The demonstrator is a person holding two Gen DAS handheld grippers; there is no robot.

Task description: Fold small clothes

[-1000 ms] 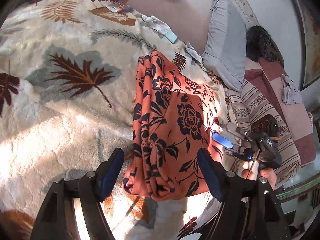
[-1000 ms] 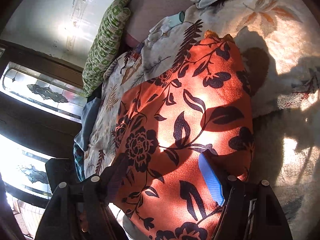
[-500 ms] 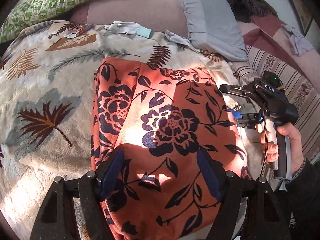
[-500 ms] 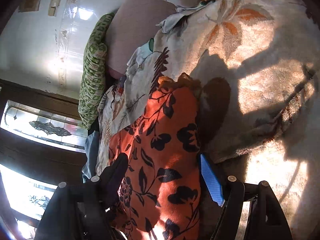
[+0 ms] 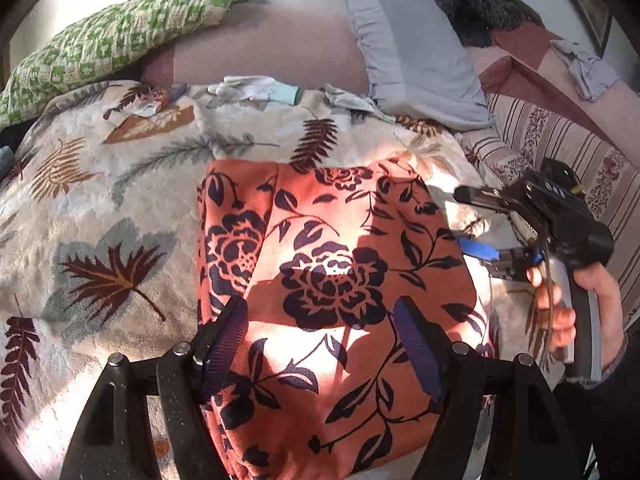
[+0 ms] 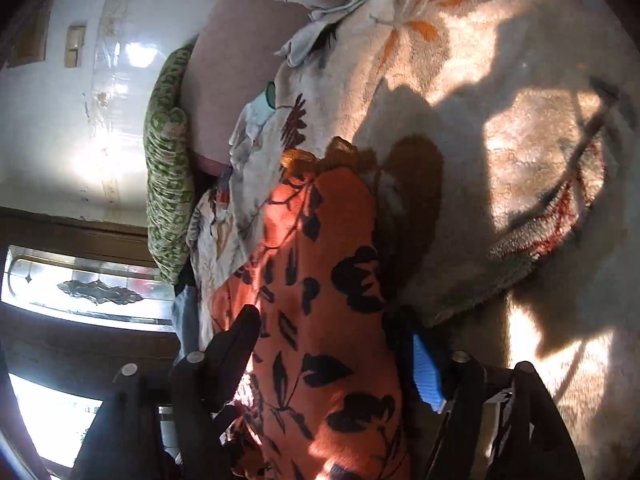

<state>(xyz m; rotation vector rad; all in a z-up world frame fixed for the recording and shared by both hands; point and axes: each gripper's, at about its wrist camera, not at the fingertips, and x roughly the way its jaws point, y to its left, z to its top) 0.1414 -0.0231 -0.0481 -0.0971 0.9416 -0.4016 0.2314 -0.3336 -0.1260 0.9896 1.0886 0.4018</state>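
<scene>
An orange garment with dark flowers (image 5: pixel 332 280) lies folded into a rough rectangle on a leaf-patterned blanket (image 5: pixel 100 240). My left gripper (image 5: pixel 320 320) hovers over its near half, jaws wide apart and open, with the cloth under them, not pinched. At the garment's right edge my right gripper (image 5: pixel 470 222), held by a person's hand (image 5: pixel 560 312), is open too, its blue pad (image 5: pixel 476 248) beside the cloth. In the right wrist view the garment (image 6: pixel 328 280) runs up between the spread fingers of the right gripper (image 6: pixel 328 328), lit by sun and crossed by shadows on the blanket (image 6: pixel 500 120).
A green-checked pillow (image 5: pixel 120 40) and a grey pillow (image 5: pixel 408 48) lie at the back. White gloves (image 5: pixel 256 90) and small scraps sit on the blanket's far edge. A striped sheet (image 5: pixel 560 152) is at the right. A window (image 6: pixel 80 292) is on the left.
My left gripper has swung from the garment's left side to above its middle and rolled level. The right gripper has drawn off the cloth to its right edge. Both jaws stayed wide.
</scene>
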